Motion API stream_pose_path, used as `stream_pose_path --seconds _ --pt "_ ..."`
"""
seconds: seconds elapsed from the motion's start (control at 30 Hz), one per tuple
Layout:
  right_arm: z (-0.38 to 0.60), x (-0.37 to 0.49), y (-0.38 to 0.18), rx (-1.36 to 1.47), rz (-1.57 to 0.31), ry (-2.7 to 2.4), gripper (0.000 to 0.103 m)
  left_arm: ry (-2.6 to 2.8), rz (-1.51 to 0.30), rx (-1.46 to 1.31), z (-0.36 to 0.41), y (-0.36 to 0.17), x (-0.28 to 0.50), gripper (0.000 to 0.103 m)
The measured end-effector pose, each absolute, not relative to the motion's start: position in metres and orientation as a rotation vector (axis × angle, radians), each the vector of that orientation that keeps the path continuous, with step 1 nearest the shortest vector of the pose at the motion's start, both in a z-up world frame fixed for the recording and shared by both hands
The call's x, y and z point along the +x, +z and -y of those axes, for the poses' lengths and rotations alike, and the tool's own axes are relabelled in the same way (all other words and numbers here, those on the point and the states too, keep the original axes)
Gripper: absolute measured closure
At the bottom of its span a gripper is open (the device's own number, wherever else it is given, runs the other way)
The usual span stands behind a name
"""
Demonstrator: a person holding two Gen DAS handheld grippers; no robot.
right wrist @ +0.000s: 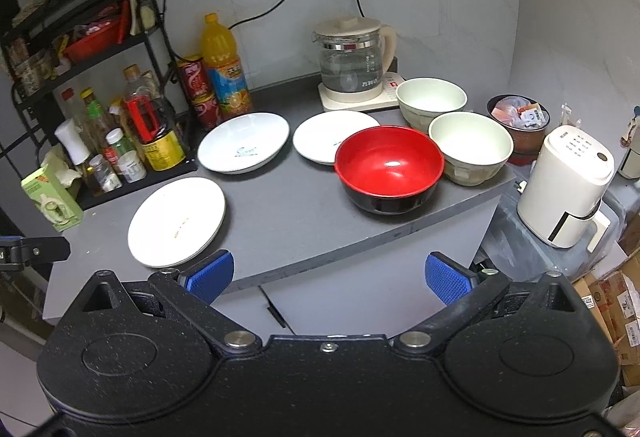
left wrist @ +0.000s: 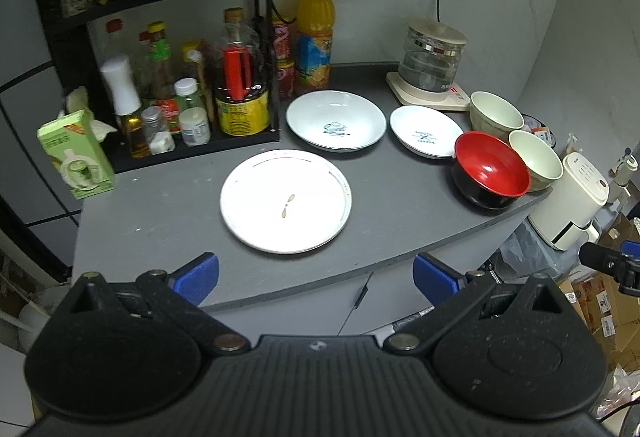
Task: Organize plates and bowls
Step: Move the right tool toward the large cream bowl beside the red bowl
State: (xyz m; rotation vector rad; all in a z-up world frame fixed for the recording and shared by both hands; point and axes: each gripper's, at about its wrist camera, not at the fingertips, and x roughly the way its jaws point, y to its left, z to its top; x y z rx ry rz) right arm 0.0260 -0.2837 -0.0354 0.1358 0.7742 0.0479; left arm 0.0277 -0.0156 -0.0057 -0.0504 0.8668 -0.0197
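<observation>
On the grey counter (left wrist: 168,205) lie a flat white plate (left wrist: 285,200), a deep white plate with blue print (left wrist: 336,119) and a smaller printed plate (left wrist: 425,131). A red-and-black bowl (left wrist: 490,169) and two cream bowls (left wrist: 495,114) (left wrist: 535,159) stand at the right end. In the right wrist view the same flat plate (right wrist: 177,221), deep plate (right wrist: 243,142), small plate (right wrist: 324,139), red bowl (right wrist: 389,167) and cream bowls (right wrist: 431,99) (right wrist: 471,147) show. My left gripper (left wrist: 316,279) and right gripper (right wrist: 328,277) are open and empty, held off the counter's front edge.
A black rack (left wrist: 160,37) with bottles and jars stands at the back left, with an orange juice bottle (left wrist: 314,37) beside it. A glass kettle (left wrist: 434,61) sits at the back. A green carton (left wrist: 76,155) is at the left edge. A white appliance (right wrist: 566,185) stands beyond the counter's right end.
</observation>
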Motion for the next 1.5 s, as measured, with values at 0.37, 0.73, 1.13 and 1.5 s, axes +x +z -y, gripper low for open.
stream_pose_path --seconds 0.37,0.73,1.13,1.5 --pt "0.295 0.082 -0.047 0.170 -0.803 -0.040 0.000 -0.120 -0.902 -0.011 0.038 -0.023 0.110 0.001" --pt "0.297 0.142 -0.057 0.190 -0.815 -0.137 0.000 -0.257 -0.929 -0.007 0.058 -0.037 0.194 0.001" --pt "0.333 0.184 -0.063 0.254 -0.804 -0.238 0.000 -0.344 -0.953 0.030 0.089 -0.038 0.252 0.001" --pt "0.412 0.221 -0.076 0.277 -0.765 -0.266 0.000 -0.312 -0.971 0.030 0.149 -0.047 0.296 0.003"
